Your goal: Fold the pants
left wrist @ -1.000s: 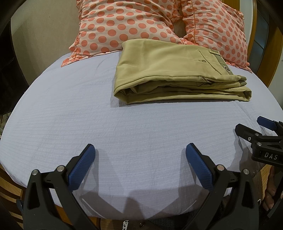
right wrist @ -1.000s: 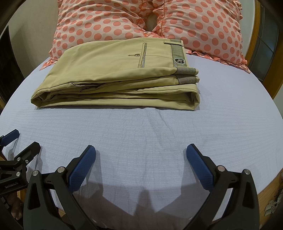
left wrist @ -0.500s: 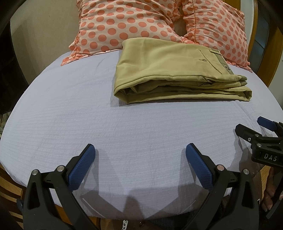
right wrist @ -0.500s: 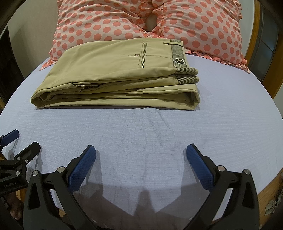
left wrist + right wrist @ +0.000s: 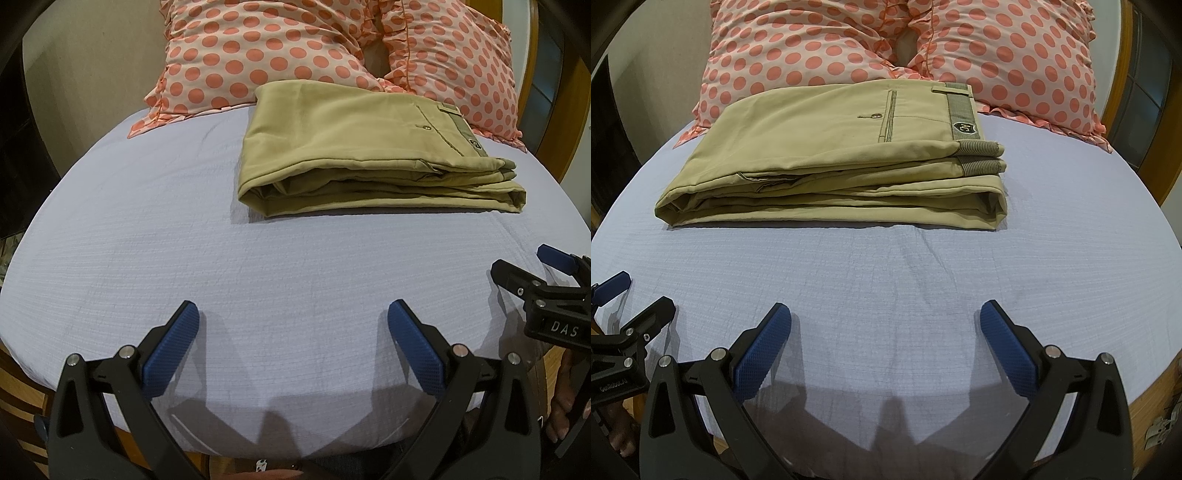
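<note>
The tan pants (image 5: 827, 158) lie folded in a neat pile on the bed (image 5: 886, 280), at 12 o'clock from the right gripper (image 5: 885, 334) and 1 o'clock from the left gripper (image 5: 293, 334). Their long side runs across. Both grippers have jaws wide apart, holding nothing. The right one looks nearer.

Left gripper (image 5: 291, 314) view drifts a touch left, folded pants (image 5: 369, 147) sitting slightly righter, little else shifting
</note>
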